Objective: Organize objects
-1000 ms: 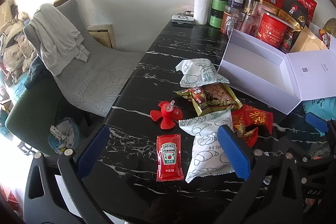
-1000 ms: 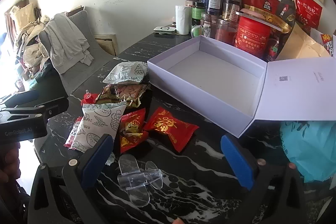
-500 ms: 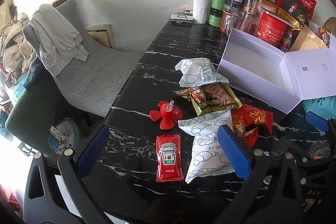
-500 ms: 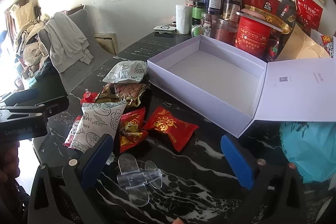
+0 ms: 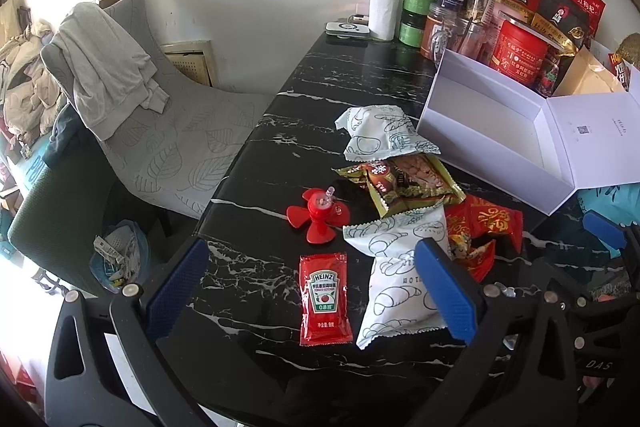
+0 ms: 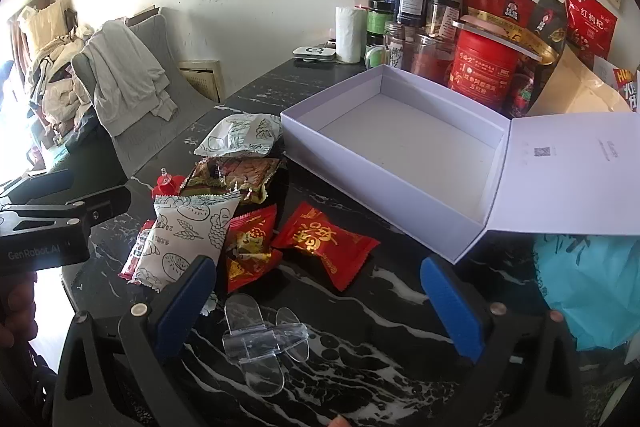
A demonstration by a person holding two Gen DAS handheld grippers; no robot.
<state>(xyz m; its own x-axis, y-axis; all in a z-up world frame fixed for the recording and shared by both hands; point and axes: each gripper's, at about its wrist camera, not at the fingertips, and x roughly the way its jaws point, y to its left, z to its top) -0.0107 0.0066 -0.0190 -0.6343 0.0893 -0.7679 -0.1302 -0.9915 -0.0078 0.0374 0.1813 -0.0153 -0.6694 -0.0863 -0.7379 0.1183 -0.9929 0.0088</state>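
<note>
**On the black marble tabletop: snacks loose, box open**

Across the tabletop (image 5: 256, 291), both grippers hover with fingers spread wide, holding nothing. Between the left hand-held gripper (image 5: 310, 293) fingers lies a ketchup sachet (image 5: 325, 294), with a red toy fan (image 5: 318, 213) at its 12 o'clock and a white snack pack (image 5: 400, 275) touching its 3 o'clock side. Ahead of the right hand-held gripper (image 6: 318, 303) sit a clear plastic piece (image 6: 262, 341) and red candy packets (image 6: 324, 241). An open white box (image 6: 404, 163) stands at 1 o'clock.
</note>
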